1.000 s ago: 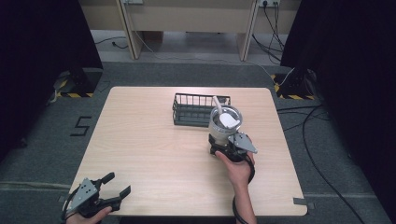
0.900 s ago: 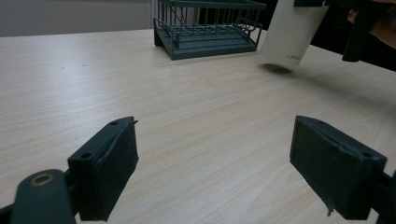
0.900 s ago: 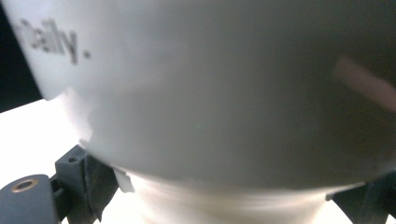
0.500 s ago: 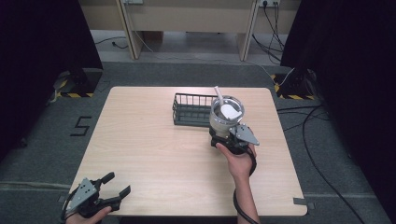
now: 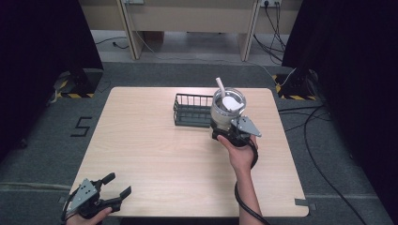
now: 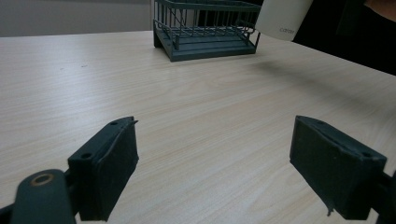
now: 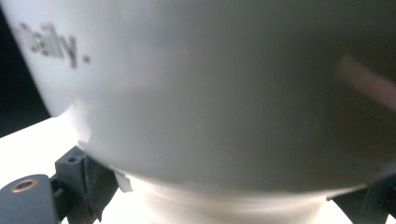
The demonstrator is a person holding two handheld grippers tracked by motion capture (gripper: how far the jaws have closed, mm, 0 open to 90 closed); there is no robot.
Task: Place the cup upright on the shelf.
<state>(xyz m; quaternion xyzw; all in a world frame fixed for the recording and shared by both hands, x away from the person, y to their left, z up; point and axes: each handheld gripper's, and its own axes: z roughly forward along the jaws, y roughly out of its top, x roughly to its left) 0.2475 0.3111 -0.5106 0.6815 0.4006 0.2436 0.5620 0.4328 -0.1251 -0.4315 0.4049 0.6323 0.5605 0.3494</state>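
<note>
A white cup (image 5: 224, 111) with a white utensil (image 5: 219, 86) standing in it is held up off the table, just right of a dark wire basket (image 5: 191, 111). My right gripper (image 5: 222, 130) is shut on the cup's lower part. In the right gripper view the cup (image 7: 210, 93) shows very close, with grey lettering, and a black finger (image 7: 88, 186) presses at its base. My left gripper (image 5: 117, 184) hangs open at the table's near left corner. In the left gripper view, my left gripper (image 6: 215, 172) has only bare table between its jaws, with the basket (image 6: 205, 28) and cup (image 6: 283, 16) far off.
The light wooden table (image 5: 155, 154) has the basket standing at its far middle. Dark floor and cables (image 5: 324, 140) lie to the right. Black curtains flank both sides, and desk legs stand behind the table.
My right gripper has lifted the cup higher and slightly away from me, beside the basket's right end. The left gripper has stayed in place, open.
</note>
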